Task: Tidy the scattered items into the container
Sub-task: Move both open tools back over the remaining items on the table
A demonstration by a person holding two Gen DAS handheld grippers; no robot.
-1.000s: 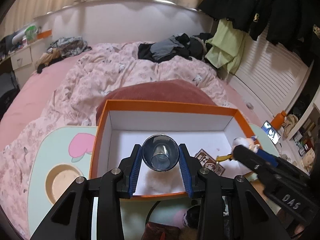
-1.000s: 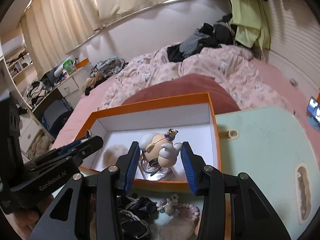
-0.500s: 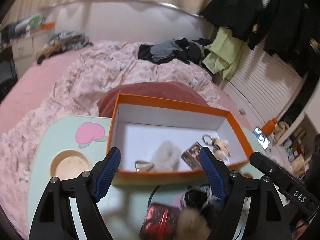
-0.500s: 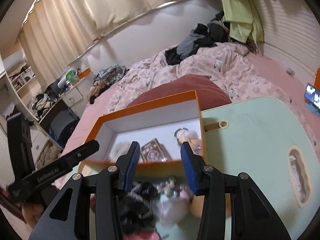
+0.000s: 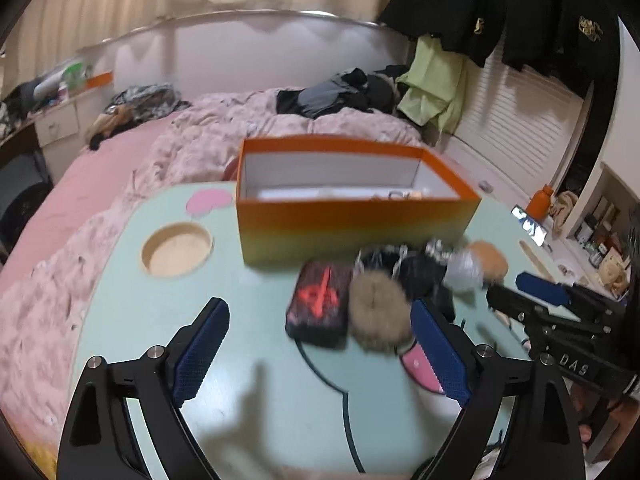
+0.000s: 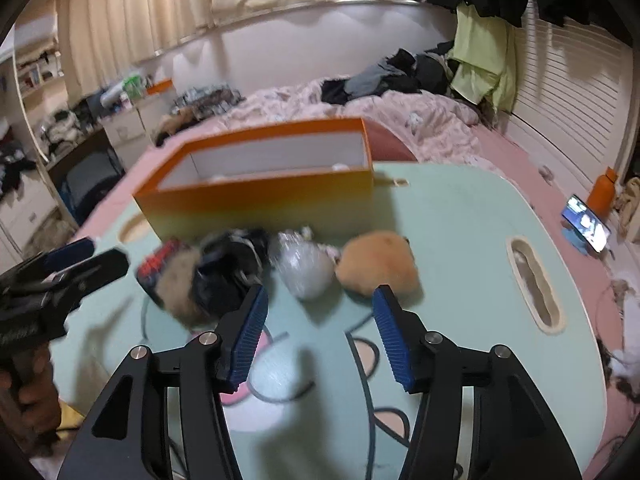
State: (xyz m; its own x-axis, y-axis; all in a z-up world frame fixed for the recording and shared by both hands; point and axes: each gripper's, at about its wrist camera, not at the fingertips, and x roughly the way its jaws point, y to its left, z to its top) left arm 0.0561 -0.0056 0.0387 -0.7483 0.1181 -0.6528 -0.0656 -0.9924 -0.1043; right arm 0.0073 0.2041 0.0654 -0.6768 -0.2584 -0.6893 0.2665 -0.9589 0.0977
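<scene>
An orange box (image 5: 352,220) with a white inside stands at the far side of the pale green table (image 5: 240,320); it also shows in the right wrist view (image 6: 256,204). In front of it lie a dark tin with a red print (image 5: 320,304), a beige fur pompom (image 5: 378,308), a black bundle (image 6: 228,268), a silver-grey ball (image 6: 306,270) and a tan plush (image 6: 378,266). My left gripper (image 5: 320,358) is open and empty above the table, near the tin and pompom. My right gripper (image 6: 320,330) is open and empty, just short of the silver ball and tan plush.
A round cup recess (image 5: 176,250) sits at the table's left, a slot handle (image 6: 534,282) at its right. A bed with pink bedding (image 5: 248,128) lies behind. A phone (image 6: 586,222) and an orange bottle (image 6: 604,190) stand on the floor at right.
Both grippers let go of their items in the box, opened, and pulled back and down toward the loose items in front of the box.
</scene>
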